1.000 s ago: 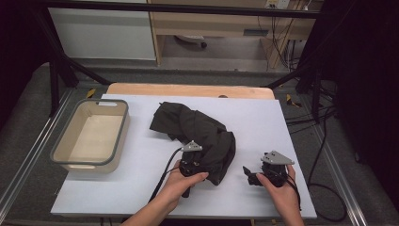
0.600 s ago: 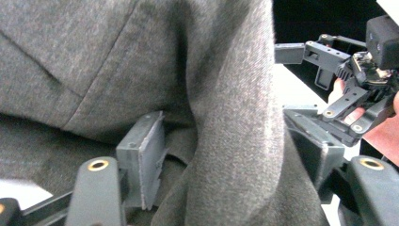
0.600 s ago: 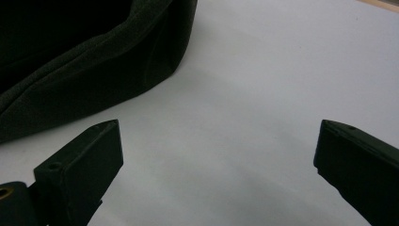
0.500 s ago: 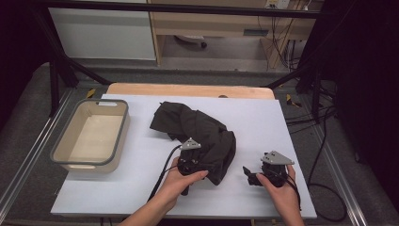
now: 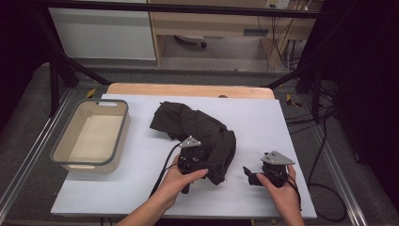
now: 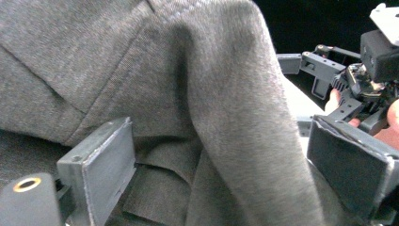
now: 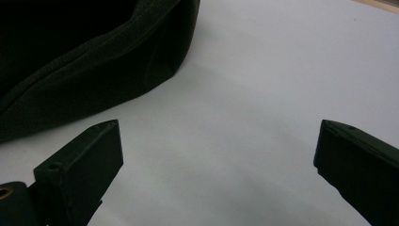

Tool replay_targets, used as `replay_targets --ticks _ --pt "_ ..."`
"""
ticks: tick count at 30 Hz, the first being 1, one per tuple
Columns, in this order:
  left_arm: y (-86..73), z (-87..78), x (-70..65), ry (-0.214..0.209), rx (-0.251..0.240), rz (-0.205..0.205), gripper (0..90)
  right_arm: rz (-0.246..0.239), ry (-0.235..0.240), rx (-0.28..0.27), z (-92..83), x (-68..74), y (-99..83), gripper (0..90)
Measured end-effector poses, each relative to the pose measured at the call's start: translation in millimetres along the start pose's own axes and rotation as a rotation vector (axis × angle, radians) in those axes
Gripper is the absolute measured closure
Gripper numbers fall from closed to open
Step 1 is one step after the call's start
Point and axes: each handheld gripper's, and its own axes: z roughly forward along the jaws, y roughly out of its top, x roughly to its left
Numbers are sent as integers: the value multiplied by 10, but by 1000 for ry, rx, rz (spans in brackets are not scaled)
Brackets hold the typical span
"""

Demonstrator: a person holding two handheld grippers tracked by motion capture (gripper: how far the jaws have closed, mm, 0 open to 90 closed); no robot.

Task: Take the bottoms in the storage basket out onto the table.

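Two tongs wide: left tongs (image 6: 211,174) just opened astride soft, limp dark garment (image 5: 197,129); right tongs (image 7: 216,179) empty; pinch a thick fold.

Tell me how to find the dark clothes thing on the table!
Look at the white table with a beige plastic bin near its left edge. Right of the bin, in the table's middle, lies the crumpled dark garment. It is the one soft, floppy thing there, and the left hand-held gripper sits at its near edge.
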Motion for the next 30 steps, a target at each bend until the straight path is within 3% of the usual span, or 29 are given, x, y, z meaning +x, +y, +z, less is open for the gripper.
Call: replay_targets --ticks 12,30 --pt "90 -36 -25 -9 1 15 45 1 2 -5 -3 -2 2 24" --pt "351 -188 -38 11 -61 44 51 4 2 -5 -12 -10 2 24"
